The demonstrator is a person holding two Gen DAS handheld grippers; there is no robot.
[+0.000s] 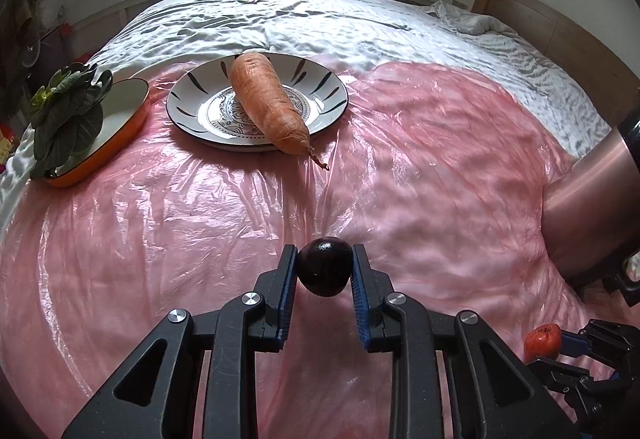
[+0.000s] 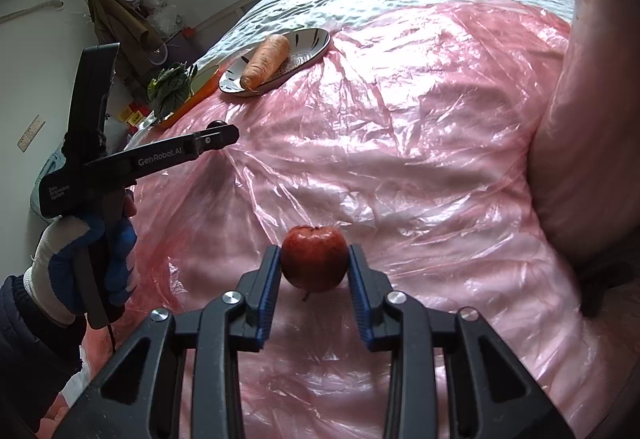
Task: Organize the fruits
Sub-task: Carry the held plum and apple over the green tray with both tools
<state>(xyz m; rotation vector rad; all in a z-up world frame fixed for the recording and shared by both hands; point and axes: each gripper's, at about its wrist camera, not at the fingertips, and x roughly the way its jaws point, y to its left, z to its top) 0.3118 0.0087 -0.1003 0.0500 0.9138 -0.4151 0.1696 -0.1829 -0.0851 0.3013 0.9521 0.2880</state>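
Left hand-held gripper (image 1: 325,271) is clamped on a dark plum (image 1: 324,267), pads at its widest girth, held above the pink plastic sheet (image 1: 400,167) on the bed. Right hand-held gripper (image 2: 314,265) is clamped on a red apple-like fruit (image 2: 314,259), stem pointing down. Both fruits look light, smooth-skinned and bruisable, so grip at the equator with modest squeeze. Farther out: a carrot (image 1: 268,101) lies across the patterned plate (image 1: 192,107), tip overhanging the rim. Beyond, to the left, an orange dish (image 1: 120,119) holds leafy greens (image 1: 68,111).
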